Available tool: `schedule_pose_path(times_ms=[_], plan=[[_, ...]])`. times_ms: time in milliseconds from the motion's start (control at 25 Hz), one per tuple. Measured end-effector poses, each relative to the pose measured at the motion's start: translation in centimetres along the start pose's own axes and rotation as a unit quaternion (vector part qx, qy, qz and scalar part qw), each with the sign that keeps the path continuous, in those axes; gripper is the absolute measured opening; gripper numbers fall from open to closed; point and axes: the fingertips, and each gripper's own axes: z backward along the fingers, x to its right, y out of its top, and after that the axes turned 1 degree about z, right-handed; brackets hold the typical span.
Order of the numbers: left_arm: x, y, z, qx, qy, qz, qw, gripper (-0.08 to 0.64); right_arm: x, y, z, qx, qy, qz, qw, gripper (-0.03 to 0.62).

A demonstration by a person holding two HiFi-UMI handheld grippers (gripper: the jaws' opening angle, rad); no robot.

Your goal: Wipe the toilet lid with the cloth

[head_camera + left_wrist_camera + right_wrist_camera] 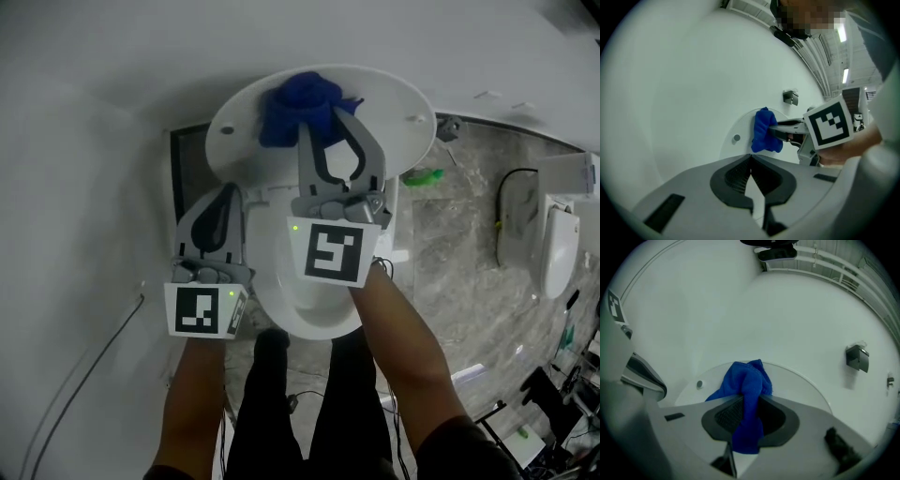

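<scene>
The only container in my views is the toilet bowl [314, 323], white and directly below the head camera. Both grippers and their marker cubes cover most of its opening, so I cannot tell what it holds. The toilet lid [398, 103] stands raised behind the bowl against the white wall, inner face toward me. A small round bumper [699, 384] shows on that face. The cloth [298, 101] is bright blue, soft-piled and bunched into a crumpled wad with deep folds. In the head view it sits on the upper left part of the lid face, touching it. The right gripper [325, 127] has its jaws clamped on the cloth. In the right gripper view a strip of the fabric runs down between the two pads and hangs below them, while the larger bulk bulges past the tips against the lid. The left gripper [228, 190] has its jaws closed tip to tip with nothing between them. It sits left of the bowl, near the lid's left edge and apart from the cloth. To the right of the toilet a small green object [424, 175] lies on the grey veined floor [469, 281].
</scene>
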Motion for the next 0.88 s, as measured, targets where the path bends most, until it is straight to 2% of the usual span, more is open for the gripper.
schedule_pose_path(times_ms=[400,560,640,760,880], plan=[[2.2,-0.7,-1.6,0.01,-0.022,0.002,0.9997,0.011,7.0,-2.7,1.8,-0.02,-0.086,0.014,0.996,0.089],[1.3,-1.4,-1.3,0.001,-0.016,-0.002,0.9999,0.011,8.9,-4.4,2.5,-0.049,-0.133,0.01,0.99,0.089],[0.5,-1.8,-1.0,-0.004,-0.008,-0.002,1.0,0.011,9.3,-4.4,3.1,-0.044,-0.151,0.003,0.988,0.089],[-0.7,-2.4,-0.2,-0.013,0.004,0.0,0.9999,0.011,7.7,-3.5,4.4,-0.019,-0.15,-0.008,0.989,0.089],[-1.5,-3.0,0.9,-0.022,0.009,0.006,0.9997,0.011,3.7,-2.5,5.3,-0.001,-0.118,-0.02,0.993,0.089]])
